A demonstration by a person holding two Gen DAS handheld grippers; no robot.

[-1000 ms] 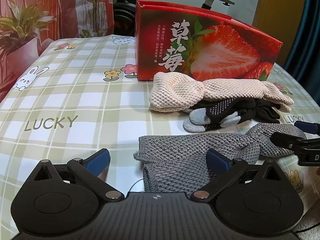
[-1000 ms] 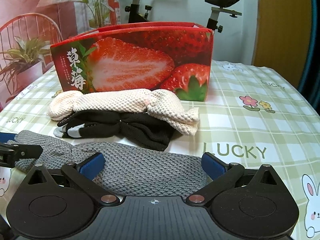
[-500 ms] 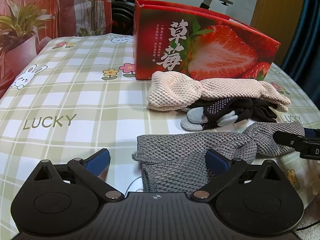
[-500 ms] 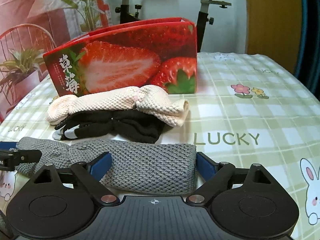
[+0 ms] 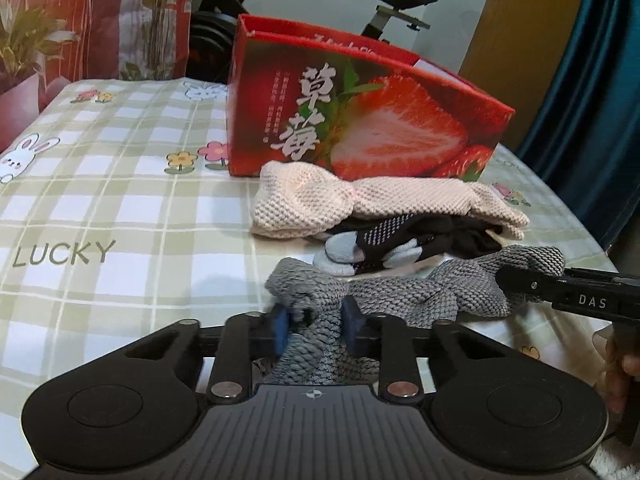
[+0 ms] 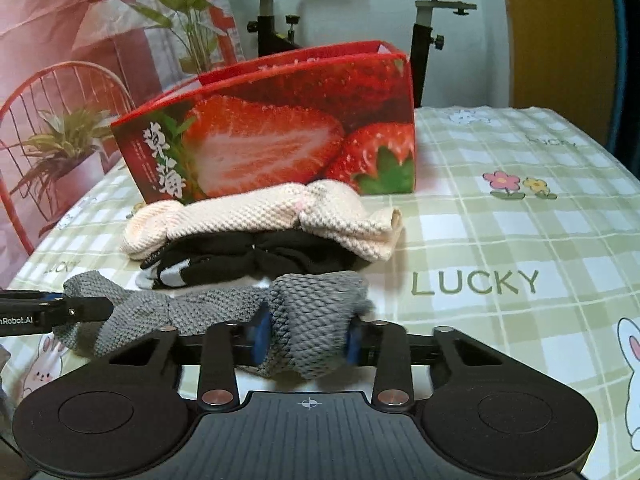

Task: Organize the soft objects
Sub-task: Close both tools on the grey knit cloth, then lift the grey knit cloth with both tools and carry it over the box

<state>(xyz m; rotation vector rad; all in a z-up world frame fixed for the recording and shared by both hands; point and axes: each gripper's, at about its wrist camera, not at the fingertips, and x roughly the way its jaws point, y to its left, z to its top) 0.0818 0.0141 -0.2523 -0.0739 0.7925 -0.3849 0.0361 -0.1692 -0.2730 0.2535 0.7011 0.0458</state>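
1. Left wrist view: left gripper [image 5: 313, 326] closing, blue pads pinching one end of the grey knitted sock [image 5: 404, 294], cloth bunched between them.
2. Right wrist view: right gripper [image 6: 307, 338] closing too, squeezing the other end of that sock (wadded thick between the pads).
3. Sock stretched between both grippers, low over the checked tablecloth [image 5: 120, 208].
4. Just behind: black gloves [image 5: 404, 240] under a pale pink knitted sock [image 5: 360, 200], lying against the front of the red strawberry box [image 5: 360, 120].
5. Exercise bike [image 6: 432, 12] beyond the table.
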